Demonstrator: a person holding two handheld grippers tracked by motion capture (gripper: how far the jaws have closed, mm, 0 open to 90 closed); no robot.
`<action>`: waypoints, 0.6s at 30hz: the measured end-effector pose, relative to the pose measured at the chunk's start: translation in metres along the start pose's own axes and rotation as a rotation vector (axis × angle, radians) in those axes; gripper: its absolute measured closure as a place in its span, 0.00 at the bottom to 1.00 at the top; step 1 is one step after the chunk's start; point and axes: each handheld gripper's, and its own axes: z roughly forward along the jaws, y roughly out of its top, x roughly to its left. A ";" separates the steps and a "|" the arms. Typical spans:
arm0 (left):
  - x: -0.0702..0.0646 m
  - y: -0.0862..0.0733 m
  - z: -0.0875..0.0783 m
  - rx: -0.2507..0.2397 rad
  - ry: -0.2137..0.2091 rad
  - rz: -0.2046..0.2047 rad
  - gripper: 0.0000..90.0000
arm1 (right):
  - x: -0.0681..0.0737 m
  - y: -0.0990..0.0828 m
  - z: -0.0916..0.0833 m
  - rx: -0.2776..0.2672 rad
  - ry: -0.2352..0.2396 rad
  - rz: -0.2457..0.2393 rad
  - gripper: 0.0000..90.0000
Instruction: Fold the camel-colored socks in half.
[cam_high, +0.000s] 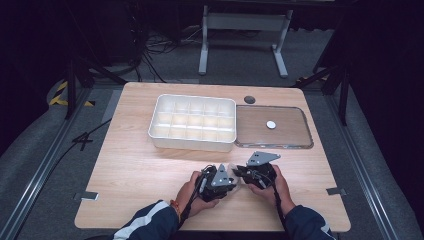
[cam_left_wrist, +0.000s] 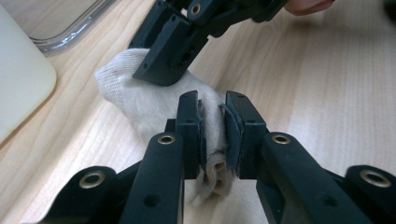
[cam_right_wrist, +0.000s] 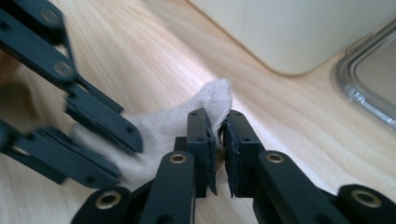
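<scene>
A small white cloth (cam_left_wrist: 140, 98), like a sock, lies on the wooden table near its front edge. Both grippers meet over it (cam_high: 233, 167) in the high view. My left gripper (cam_left_wrist: 214, 135) is shut on one end of the cloth, with fabric bunched between its pads. My right gripper (cam_right_wrist: 219, 140) is shut on the other end, where a peak of cloth (cam_right_wrist: 215, 95) rises above its jaws. In the high view the left gripper (cam_high: 231, 181) and the right gripper (cam_high: 240, 173) sit tip to tip, each in a hand.
A white tray (cam_high: 191, 145) with several empty compartments stands at the table's middle. Beside it on the right lies a clear lid (cam_high: 292, 127) with a small white disc (cam_high: 271, 124) on it. Behind the lid is a dark round hole (cam_high: 249, 99).
</scene>
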 end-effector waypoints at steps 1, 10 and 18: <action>-0.002 0.000 -0.002 0.006 0.002 -0.004 0.86 | 0.001 -0.002 0.001 0.004 0.005 -0.005 0.93; -0.008 -0.005 -0.026 0.018 -0.074 -0.006 0.87 | 0.005 -0.003 0.002 0.013 0.008 -0.041 0.94; 0.009 -0.003 -0.038 -0.045 -0.040 -0.038 0.88 | 0.005 -0.005 0.003 0.005 0.018 -0.040 0.94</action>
